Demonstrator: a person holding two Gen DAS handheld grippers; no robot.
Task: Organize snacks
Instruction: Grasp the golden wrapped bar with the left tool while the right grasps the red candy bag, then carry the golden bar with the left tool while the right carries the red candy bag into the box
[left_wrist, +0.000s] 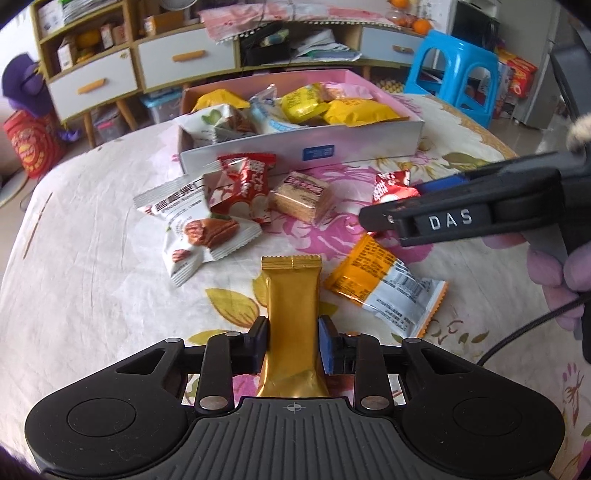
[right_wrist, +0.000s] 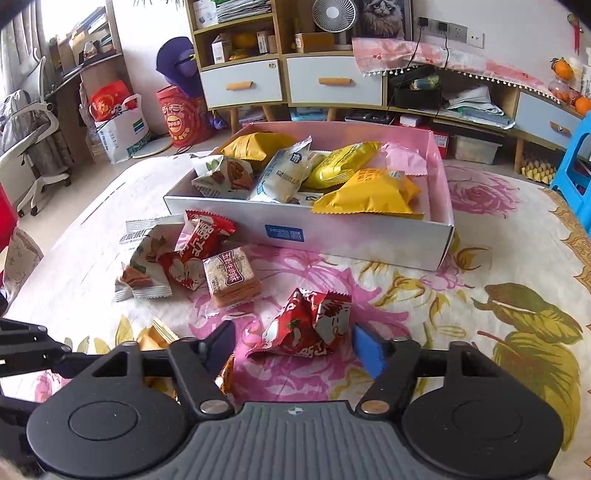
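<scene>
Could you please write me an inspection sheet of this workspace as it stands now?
Surface: floral tablecloth, covering the table.
Job's things: open box part-filled with packets; gold bar, red packet and other snacks loose in front.
Clutter: nothing seen on the cloth besides snacks.
Grippers: left gripper shut on the gold bar; right gripper straddling the red packet, fingers not yet pressing.
Cables: black cable trailing from the right gripper.
Surroundings: drawer cabinet, blue stool.

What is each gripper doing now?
Left gripper: shut on the gold bar.
Right gripper: open around the red packet, not gripping it.
</scene>
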